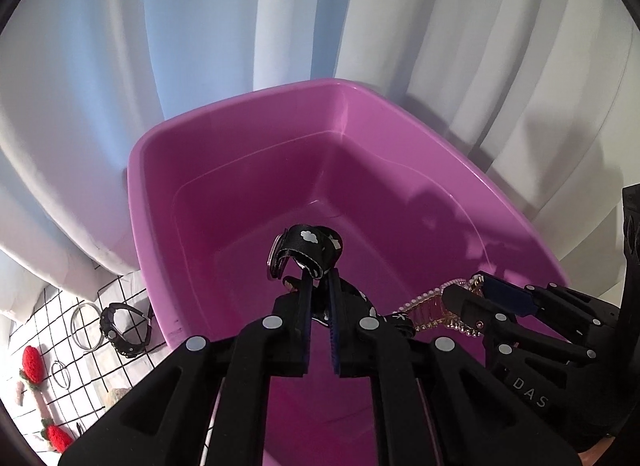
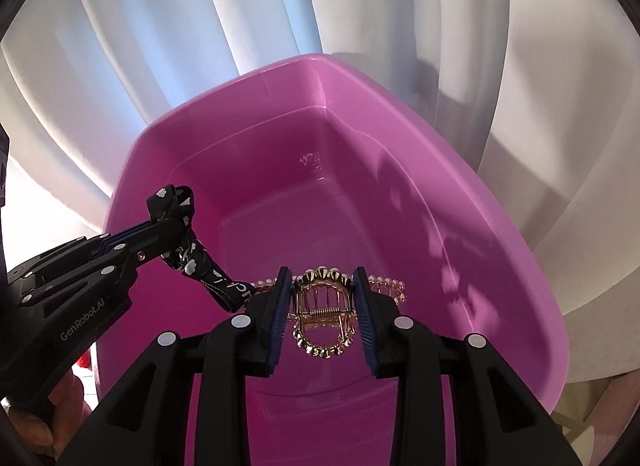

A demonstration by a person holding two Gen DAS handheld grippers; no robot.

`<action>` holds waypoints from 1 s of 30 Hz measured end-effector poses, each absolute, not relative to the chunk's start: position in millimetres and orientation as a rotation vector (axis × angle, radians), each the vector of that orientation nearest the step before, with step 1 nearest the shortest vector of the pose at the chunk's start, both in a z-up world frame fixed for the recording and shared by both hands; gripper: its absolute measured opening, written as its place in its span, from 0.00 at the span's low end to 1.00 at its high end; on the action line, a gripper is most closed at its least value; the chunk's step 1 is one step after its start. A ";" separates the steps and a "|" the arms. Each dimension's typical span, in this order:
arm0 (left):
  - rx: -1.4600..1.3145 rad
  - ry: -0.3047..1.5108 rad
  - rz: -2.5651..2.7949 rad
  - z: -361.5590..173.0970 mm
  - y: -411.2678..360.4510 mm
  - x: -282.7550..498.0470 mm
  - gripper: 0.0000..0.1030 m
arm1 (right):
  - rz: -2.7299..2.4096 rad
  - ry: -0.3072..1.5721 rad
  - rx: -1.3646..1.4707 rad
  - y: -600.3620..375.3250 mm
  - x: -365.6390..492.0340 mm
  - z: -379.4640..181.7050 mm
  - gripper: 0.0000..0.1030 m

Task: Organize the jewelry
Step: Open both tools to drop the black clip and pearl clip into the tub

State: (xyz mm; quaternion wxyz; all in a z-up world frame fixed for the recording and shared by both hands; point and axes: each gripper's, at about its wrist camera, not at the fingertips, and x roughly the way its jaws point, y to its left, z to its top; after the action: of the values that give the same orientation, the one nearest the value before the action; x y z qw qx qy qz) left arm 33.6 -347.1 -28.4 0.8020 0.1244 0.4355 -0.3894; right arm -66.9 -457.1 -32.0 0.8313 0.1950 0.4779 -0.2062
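White curtain folds (image 1: pixel 200 45) fill the upper half of both views, and a white surface (image 1: pixel 52 330) with a black grid pattern shows at the lower left of the left wrist frame. A large pink plastic tub (image 1: pixel 248 169) takes up the centre of each view, its bottom bare. Both grippers hang over its open top.

The left gripper (image 1: pixel 320 302), bottom centre of its own view, is pinched almost together on a black strap with white cloud prints (image 1: pixel 316 244); the strap loops above the fingertips with a metal buckle at its left end, and a loose tail trails down toward the right. The right gripper (image 2: pixel 322 294), bottom centre of its view, is clamped on a gold claw hair clip (image 2: pixel 322 306) edged with small pearls, one pad on either side of the clip's spring end. The strap's tail reaches just beside the clip.

On the gridded surface left of the tub lie a black watch (image 1: pixel 126 328), two thin silver rings (image 1: pixel 84 326), and red knitted strawberries (image 1: pixel 32 364)
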 end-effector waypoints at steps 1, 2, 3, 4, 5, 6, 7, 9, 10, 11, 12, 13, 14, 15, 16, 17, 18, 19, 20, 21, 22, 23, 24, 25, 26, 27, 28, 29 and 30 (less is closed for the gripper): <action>0.269 0.937 -0.829 -29.5 -346.5 34.1 0.09 | -0.438 1.017 0.414 -457.5 -65.7 -33.6 0.30; 0.273 0.939 -0.824 -30.6 -346.6 34.6 0.10 | -0.442 1.020 0.414 -457.9 -64.8 -35.2 0.30; 0.277 0.940 -0.819 -31.3 -346.5 35.0 0.11 | -0.444 1.025 0.413 -458.8 -61.8 -37.4 0.30; 0.277 0.940 -0.813 -31.9 -346.3 36.1 0.13 | -0.445 1.028 0.410 -458.6 -61.7 -38.1 0.30; 0.273 0.945 -0.811 -32.4 -345.5 36.9 0.16 | -0.450 1.032 0.407 -458.5 -60.5 -39.3 0.30; 0.268 0.946 -0.806 -32.8 -344.4 37.6 0.21 | -0.453 1.031 0.403 -458.0 -60.4 -39.1 0.30; 0.266 0.947 -0.802 -32.8 -343.3 37.9 0.24 | -0.456 1.029 0.399 -459.4 -56.8 -40.0 0.30; 0.264 0.942 -0.792 -32.4 -342.4 38.4 0.45 | -0.467 1.024 0.386 -458.8 -55.9 -38.1 0.33; 0.263 0.930 -0.793 -30.4 -341.7 37.3 0.49 | -0.469 1.022 0.384 -458.3 -56.5 -36.5 0.44; 0.264 0.916 -0.786 -28.2 -340.8 36.3 0.61 | -0.469 1.016 0.383 -457.7 -57.0 -34.8 0.52; 0.260 0.902 -0.781 -26.1 -339.3 35.5 0.69 | -0.476 1.009 0.379 -456.8 -58.9 -32.5 0.53; 0.257 0.894 -0.775 -24.4 -338.3 35.1 0.72 | -0.480 1.005 0.376 -457.0 -58.4 -31.7 0.53; 0.250 0.892 -0.777 -23.0 -337.0 35.4 0.74 | -0.479 1.001 0.377 -456.8 -58.7 -30.6 0.53; 0.245 0.894 -0.778 -21.9 -335.8 36.0 0.74 | -0.482 0.995 0.375 -456.7 -59.1 -29.4 0.53; 0.241 0.896 -0.774 -20.8 -334.4 37.1 0.75 | -0.486 0.990 0.373 -456.8 -60.1 -27.3 0.53; 0.235 0.896 -0.769 -19.6 -332.8 37.9 0.76 | -0.489 0.984 0.371 -456.6 -60.7 -25.9 0.53; 0.225 0.898 -0.770 -17.8 -331.3 38.5 0.76 | -0.491 0.978 0.375 -456.7 -61.5 -24.3 0.53; 0.217 0.896 -0.769 -15.9 -329.5 38.8 0.76 | -0.491 0.972 0.380 -456.9 -62.8 -22.3 0.53; 0.212 0.892 -0.766 -13.9 -327.3 38.7 0.76 | -0.491 0.967 0.385 -457.0 -64.0 -20.8 0.53; 0.209 0.888 -0.763 -12.0 -325.4 38.5 0.77 | -0.494 0.965 0.386 -456.8 -64.8 -19.5 0.53; 0.206 0.885 -0.762 -10.0 -323.5 38.3 0.77 | -0.494 0.961 0.387 -456.3 -66.1 -17.5 0.53; 0.201 0.881 -0.758 -7.9 -321.1 38.0 0.79 | -0.494 0.956 0.389 -455.2 -67.9 -15.2 0.53; 0.194 0.875 -0.756 -5.6 -318.0 37.4 0.80 | -0.493 0.950 0.391 -453.4 -71.3 -12.4 0.53; 0.187 0.871 -0.756 -3.4 -315.6 36.9 0.80 | -0.491 0.946 0.393 -452.3 -71.4 -10.7 0.53; 0.180 0.866 -0.755 -1.2 -312.6 36.6 0.80 | -0.489 0.943 0.394 -450.7 -71.2 -9.1 0.53; 0.176 0.862 -0.752 0.9 -310.1 36.4 0.80 | -0.489 0.939 0.393 -448.8 -71.3 -7.3 0.53; 0.174 0.859 -0.748 3.0 -307.2 35.8 0.80 | -0.486 0.936 0.392 -446.7 -71.8 -5.2 0.53; 0.170 0.855 -0.746 5.1 -303.8 35.2 0.80 | -0.483 0.933 0.390 -444.4 -72.4 -3.0 0.53; 0.164 0.852 -0.744 7.2 -299.9 34.3 0.80 | -0.480 0.929 0.387 -442.0 -73.4 -0.3 0.53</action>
State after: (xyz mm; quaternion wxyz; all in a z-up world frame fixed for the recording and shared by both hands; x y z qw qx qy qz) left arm 34.3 -299.9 7.2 0.8412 0.0777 0.4030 -0.3521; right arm -73.4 -442.0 -0.3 0.8485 0.1836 0.4409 -0.2277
